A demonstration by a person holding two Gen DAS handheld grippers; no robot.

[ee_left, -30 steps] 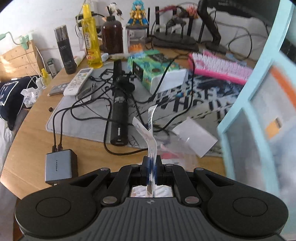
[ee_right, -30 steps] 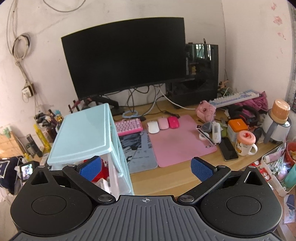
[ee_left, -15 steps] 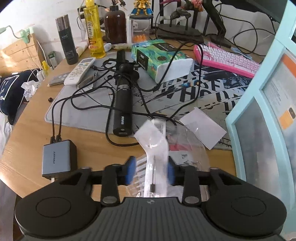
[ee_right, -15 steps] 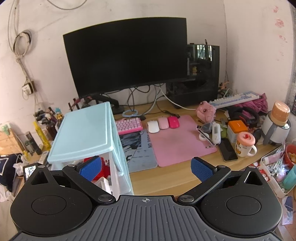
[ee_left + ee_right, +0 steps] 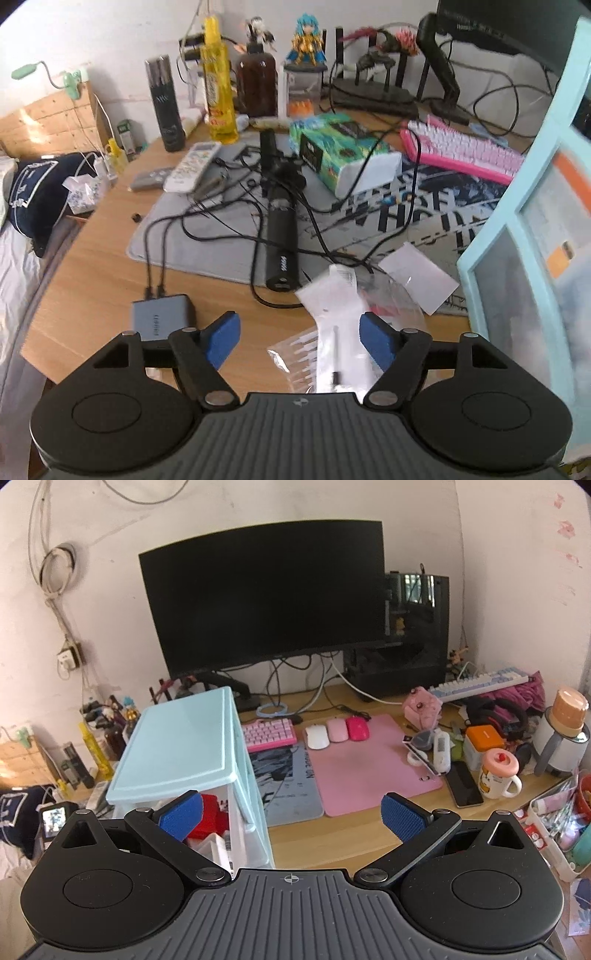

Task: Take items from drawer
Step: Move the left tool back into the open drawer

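Observation:
In the left wrist view a clear plastic packet [image 5: 334, 314] with a white label lies on the wooden desk [image 5: 92, 288], beside other clear packets [image 5: 391, 295]. My left gripper [image 5: 300, 338] hangs just above it, jaws opening, and the blue pads [image 5: 221, 339] do not touch the packet. The light blue drawer unit [image 5: 517, 258] stands at the right edge. In the right wrist view my right gripper [image 5: 291, 814] stays open and empty above the same drawer unit [image 5: 177, 746], whose pulled-out top drawer shows a red item [image 5: 212, 812] and white boxes [image 5: 218, 847].
A black cylinder [image 5: 281, 236] and tangled cables [image 5: 207, 221] lie on a grey mat ahead of the left gripper. A grey charger [image 5: 162, 317] sits near the left pad. Bottles [image 5: 218, 85], a green box [image 5: 340, 151] and a pink keyboard [image 5: 461, 151] stand farther back.
My left gripper went from shut on the packet to wide apart, and the packet dropped flat onto the desk. The left view drew back slightly. The right gripper kept still.

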